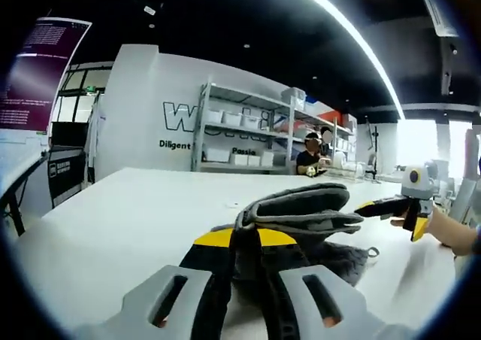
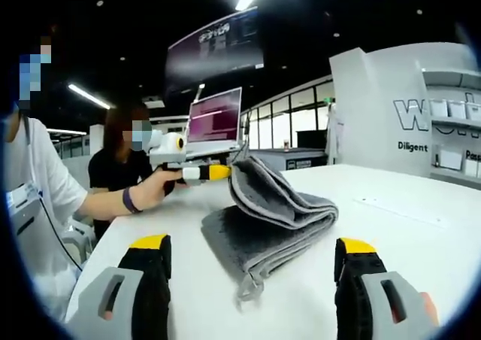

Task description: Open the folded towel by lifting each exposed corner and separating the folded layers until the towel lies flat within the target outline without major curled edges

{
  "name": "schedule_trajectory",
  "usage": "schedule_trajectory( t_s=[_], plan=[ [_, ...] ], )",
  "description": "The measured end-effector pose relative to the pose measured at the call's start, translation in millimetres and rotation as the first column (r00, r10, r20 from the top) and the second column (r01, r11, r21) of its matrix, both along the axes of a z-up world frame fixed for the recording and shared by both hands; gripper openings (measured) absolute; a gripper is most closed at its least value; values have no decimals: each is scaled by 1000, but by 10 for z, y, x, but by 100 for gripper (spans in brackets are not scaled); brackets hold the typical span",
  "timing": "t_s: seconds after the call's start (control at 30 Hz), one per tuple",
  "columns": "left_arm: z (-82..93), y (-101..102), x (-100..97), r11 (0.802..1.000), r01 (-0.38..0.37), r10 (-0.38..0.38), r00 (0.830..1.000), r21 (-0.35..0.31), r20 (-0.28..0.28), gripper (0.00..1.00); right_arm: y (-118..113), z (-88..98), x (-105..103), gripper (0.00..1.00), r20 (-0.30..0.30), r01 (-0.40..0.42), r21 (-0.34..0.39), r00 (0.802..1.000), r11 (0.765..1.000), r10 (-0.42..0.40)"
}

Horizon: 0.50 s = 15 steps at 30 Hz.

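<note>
A grey folded towel [image 1: 301, 204] lies on the white table [image 1: 128, 220]. My left gripper [image 1: 246, 238] is shut on a corner of the towel's upper layer. From the right gripper view, that left gripper [image 2: 218, 172] holds the corner raised, so the top layer of the towel [image 2: 285, 204] arches up off the lower folds. My right gripper [image 2: 252, 244] stands open just short of the towel's near end, with a small hanging loop between its jaws. It also appears as the right gripper [image 1: 392, 216] at the towel's far side, held by a hand.
The white table [image 2: 391, 280] has bare room around the towel. Shelves with white bins [image 1: 240, 118] stand behind it, with a seated person [image 1: 310, 159] nearby. A laptop [image 2: 214, 118] sits at the far end, a seated person [image 2: 120, 167] beside it.
</note>
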<state>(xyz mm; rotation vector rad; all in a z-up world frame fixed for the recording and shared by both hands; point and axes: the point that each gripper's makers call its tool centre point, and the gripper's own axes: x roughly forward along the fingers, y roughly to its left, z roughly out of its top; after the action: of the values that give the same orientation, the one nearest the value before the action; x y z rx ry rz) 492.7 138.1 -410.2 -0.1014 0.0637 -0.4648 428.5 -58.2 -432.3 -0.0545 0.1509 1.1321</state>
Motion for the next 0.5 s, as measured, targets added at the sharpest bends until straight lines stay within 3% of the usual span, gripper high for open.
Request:
schedule_trajectory(
  t_s=[0.5],
  plan=[
    [-29, 18, 13, 1000, -3, 2, 1000, -3, -14, 10, 122, -229, -62, 71, -37, -50, -52, 998, 997, 48]
  ],
)
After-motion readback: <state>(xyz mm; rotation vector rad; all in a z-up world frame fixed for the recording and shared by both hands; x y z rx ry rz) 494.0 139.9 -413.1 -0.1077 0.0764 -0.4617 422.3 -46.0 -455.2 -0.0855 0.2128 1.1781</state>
